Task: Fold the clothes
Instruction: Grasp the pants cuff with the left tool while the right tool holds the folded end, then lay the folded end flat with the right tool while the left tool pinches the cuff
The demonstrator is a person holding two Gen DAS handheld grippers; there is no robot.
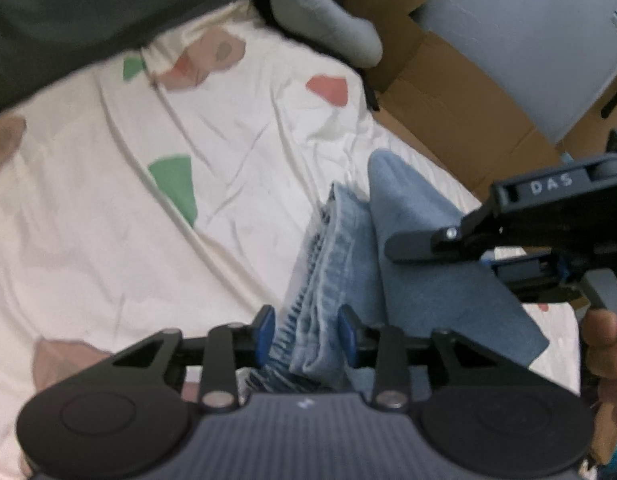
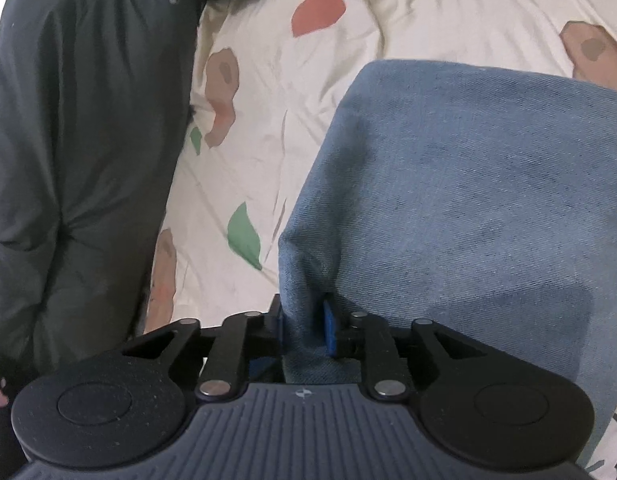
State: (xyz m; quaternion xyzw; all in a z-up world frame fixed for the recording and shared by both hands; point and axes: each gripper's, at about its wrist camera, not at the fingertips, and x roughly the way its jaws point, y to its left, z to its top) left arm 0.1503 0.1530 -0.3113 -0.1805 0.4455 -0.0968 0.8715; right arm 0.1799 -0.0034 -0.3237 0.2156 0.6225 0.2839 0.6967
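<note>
A pair of light blue jeans [image 1: 420,248] hangs above a white bed sheet [image 1: 108,220] printed with green and pink shapes. My left gripper [image 1: 308,334] is shut on a bunched, stitched edge of the jeans. My right gripper [image 2: 304,330] is shut on another fold of the jeans [image 2: 468,184], whose smooth denim panel fills the right of that view. In the left wrist view the right gripper [image 1: 392,246] comes in from the right, pressed against the denim, with a hand [image 1: 606,344] on its handle.
A dark grey duvet [image 2: 68,140] lies along the left of the bed, with a grey pillow [image 1: 328,12] at its far end. Cardboard boxes [image 1: 448,96] and a grey bin [image 1: 528,40] stand beside the bed. The patterned sheet [image 2: 268,120] lies wrinkled beneath the jeans.
</note>
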